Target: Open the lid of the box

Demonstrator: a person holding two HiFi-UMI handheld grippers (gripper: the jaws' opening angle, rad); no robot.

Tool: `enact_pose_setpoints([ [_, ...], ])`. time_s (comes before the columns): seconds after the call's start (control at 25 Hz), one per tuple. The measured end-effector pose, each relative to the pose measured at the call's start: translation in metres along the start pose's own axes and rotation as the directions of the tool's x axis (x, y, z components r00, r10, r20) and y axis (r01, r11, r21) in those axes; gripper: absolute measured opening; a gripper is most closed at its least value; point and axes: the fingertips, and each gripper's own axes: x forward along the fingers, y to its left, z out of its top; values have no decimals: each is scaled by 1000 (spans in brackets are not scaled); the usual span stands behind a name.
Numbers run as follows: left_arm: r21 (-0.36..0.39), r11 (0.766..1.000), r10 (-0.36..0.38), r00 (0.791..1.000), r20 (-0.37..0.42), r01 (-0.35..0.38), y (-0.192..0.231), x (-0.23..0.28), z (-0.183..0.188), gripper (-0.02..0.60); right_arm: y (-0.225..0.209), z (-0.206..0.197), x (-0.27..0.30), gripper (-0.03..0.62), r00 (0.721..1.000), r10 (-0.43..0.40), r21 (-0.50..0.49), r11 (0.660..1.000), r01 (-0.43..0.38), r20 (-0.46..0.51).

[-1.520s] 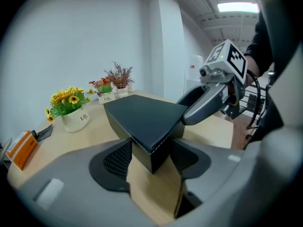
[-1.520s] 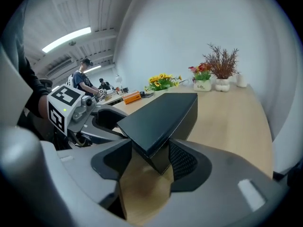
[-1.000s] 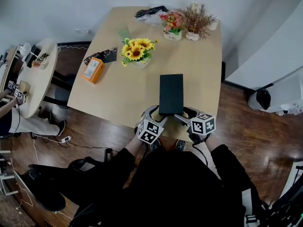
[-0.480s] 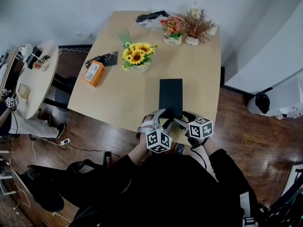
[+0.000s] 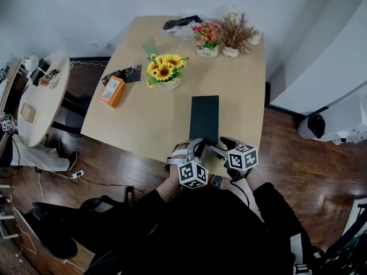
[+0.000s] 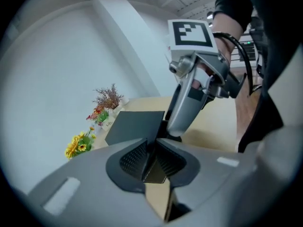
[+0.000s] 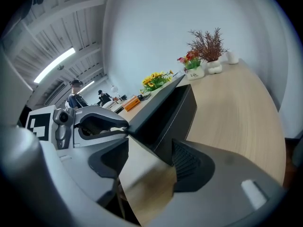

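Leftmost in the head view, a small round table (image 5: 41, 93) stands apart from the big wooden table (image 5: 143, 125). On the big table's left part lies an orange packet (image 5: 112, 89), with a pot of sunflowers (image 5: 165, 67) further in. Near the middle, close to the lower edge, the black box (image 5: 205, 116) lies flat, its long side running up the frame and its lid (image 6: 135, 126) covering it.

Just below it, the left gripper (image 5: 198, 149) reaches the box's lower left corner. In the left gripper view its fingers (image 6: 134, 157) have just been closing. They now clench on the thin near corner of the lid, which runs between the pads.

Right beside it, the right gripper (image 5: 222, 148) sits at the box's lower right corner. In the right gripper view its fingers (image 7: 189, 162) stand apart, released, with the box's near corner between them. The box lies against the right-hand pad, while bare table shows between it and the left-hand one.

At the upper right of the table, a pot of pink flowers (image 5: 207, 32) and a dried brown plant (image 5: 238, 23) stand side by side near the far edge.
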Motion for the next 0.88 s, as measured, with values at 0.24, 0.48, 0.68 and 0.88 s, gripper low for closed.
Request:
enact_pose_setpoints([
  [0.24,-289,956,-7,993,122,43,19,-18,10,25,-2,0,-21,287,998,-22,25,999,21,61],
  [0.48,-511,856,32,979,202,77,43,-42,3,5,-7,13,-35,276,993,-54,11,999,53,107],
  [0.68,-683,721,72,969,238,114,58,-57,-16,0,0,37,-46,267,984,-61,-16,998,64,169],
  [0.88,-821,557,121,965,234,129,68,-65,-42,0,16,65,-59,244,967,-55,-39,997,67,251],
])
